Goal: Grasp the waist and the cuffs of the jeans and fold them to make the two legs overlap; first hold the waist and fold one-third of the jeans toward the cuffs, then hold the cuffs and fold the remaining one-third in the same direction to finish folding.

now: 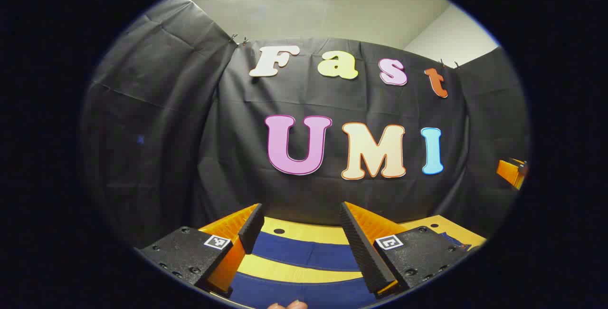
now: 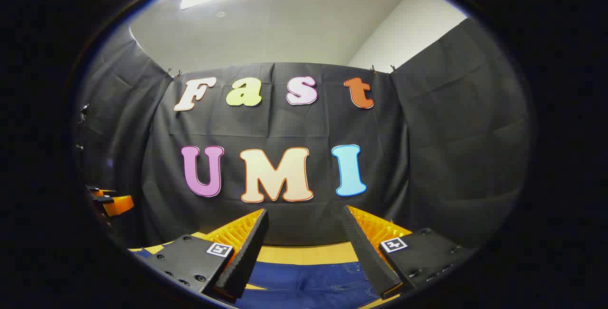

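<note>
Dark blue jeans lie flat on a yellow table (image 1: 308, 234). In the left gripper view the two legs (image 1: 304, 255) run as separate blue bands with a strip of table between them, below my left gripper (image 1: 300, 209). That gripper is open and hovers above the legs with nothing between its fingers. In the right gripper view a broader stitched part of the jeans (image 2: 308, 280) lies under my right gripper (image 2: 304, 212), which is also open, empty and above the cloth. Each gripper appears at the edge of the other's view: the right gripper (image 1: 511, 173) and the left gripper (image 2: 112, 203).
The black cloth wall (image 1: 190, 157) rises straight behind the table's far edge (image 2: 304, 254). A small dark hole (image 1: 279, 230) marks the tabletop. A person's fingertips (image 1: 287, 305) peek in at the bottom of the left gripper view.
</note>
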`<act>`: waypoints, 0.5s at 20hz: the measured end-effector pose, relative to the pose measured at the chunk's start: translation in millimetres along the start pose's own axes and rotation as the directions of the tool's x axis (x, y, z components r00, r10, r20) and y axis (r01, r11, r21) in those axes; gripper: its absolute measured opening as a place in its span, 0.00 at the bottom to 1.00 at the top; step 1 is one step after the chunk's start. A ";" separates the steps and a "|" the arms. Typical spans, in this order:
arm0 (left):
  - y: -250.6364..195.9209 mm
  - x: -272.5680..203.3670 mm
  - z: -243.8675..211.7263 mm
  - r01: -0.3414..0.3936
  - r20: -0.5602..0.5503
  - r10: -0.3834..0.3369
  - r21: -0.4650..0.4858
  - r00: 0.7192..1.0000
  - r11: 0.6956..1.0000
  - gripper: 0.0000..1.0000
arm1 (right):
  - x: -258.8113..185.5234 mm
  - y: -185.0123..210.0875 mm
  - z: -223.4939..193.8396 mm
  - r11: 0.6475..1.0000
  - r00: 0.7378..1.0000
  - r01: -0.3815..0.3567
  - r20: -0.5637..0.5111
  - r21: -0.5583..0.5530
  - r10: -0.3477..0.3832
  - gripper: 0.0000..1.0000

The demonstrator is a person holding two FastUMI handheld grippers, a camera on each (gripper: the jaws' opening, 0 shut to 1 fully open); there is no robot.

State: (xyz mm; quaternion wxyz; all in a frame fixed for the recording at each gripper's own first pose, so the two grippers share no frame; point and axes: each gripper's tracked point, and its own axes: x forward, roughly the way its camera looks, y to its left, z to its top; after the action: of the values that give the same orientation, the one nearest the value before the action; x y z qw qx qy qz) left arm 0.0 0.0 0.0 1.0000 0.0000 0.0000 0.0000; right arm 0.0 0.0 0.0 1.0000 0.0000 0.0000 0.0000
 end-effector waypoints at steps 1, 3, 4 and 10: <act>0.9 -3.7 -0.7 0.001 -0.001 -0.001 0.001 1.000 1.000 0.94 | -0.4 2.7 0.4 1.000 1.000 -0.007 0.003 -0.003 0.007 1.00; 4.2 -15.7 -1.7 -0.002 0.003 0.002 0.008 1.000 1.000 0.94 | -0.9 5.7 -1.3 1.000 1.000 -0.017 -0.002 0.001 0.017 1.00; 5.8 -17.0 -2.8 -0.007 0.004 0.007 0.015 1.000 1.000 0.93 | -1.1 6.2 -1.8 1.000 1.000 -0.020 -0.006 0.003 0.020 0.97; 7.8 -19.6 -6.7 -0.022 -0.010 0.022 0.025 1.000 0.999 0.94 | -1.6 4.4 -1.4 1.000 1.000 -0.027 -0.005 -0.003 0.027 0.97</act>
State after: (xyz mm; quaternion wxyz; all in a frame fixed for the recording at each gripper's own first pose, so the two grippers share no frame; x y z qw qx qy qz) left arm -19.6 7.8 -6.7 0.9998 0.0126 0.0050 0.0110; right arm -1.6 4.4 -1.4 0.9999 -0.0016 0.0025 0.0133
